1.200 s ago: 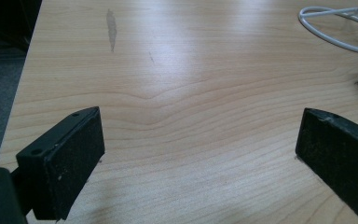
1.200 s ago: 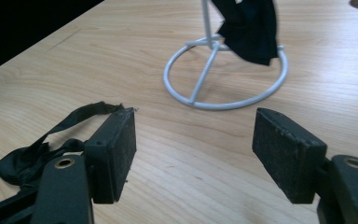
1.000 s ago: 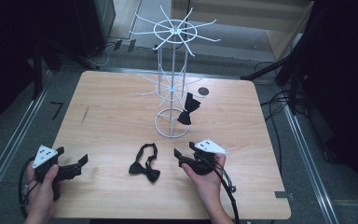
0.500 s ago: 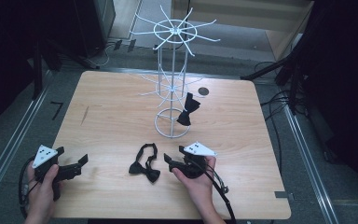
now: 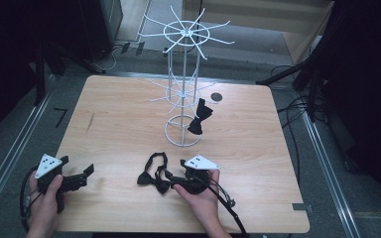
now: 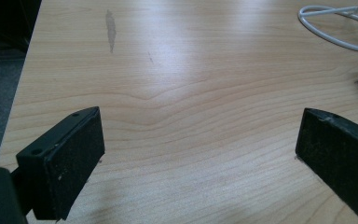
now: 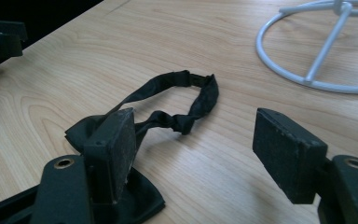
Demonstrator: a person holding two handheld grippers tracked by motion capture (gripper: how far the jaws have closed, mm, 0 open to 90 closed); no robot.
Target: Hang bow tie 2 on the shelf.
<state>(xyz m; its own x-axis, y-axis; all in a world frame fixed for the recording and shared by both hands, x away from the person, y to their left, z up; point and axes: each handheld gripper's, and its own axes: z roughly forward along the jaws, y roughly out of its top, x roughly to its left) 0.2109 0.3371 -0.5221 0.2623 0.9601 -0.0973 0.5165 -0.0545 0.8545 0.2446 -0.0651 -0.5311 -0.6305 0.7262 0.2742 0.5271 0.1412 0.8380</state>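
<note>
Beside the white wire display stand point(image 5: 183, 99), on its near side, the right gripper point(image 5: 174, 184) lies low over the light wooden table point(image 5: 258, 163), its jaws wide apart and closed on nothing. The right gripper view settles what the high view leaves unclear: one black pad point(image 7: 116, 144) stands over a wing of the black fabric bow tie with looped strap point(image 7: 168, 112), the other pad is over bare wood, and neither presses the cloth. The strap loop lies flat on the table, curling toward the stand's ring base point(image 7: 317, 46).

From the high view alone, a second black bow tie point(image 5: 199, 116) hangs on the stand just above that ring base, and a small dark round disc point(image 5: 217, 97) lies on the table behind the stand.

Well to the left of the stand, the left gripper point(image 5: 87, 173) rests at the table's near edge. Its own view shows both jaws set wide with bare wood between them.
</note>
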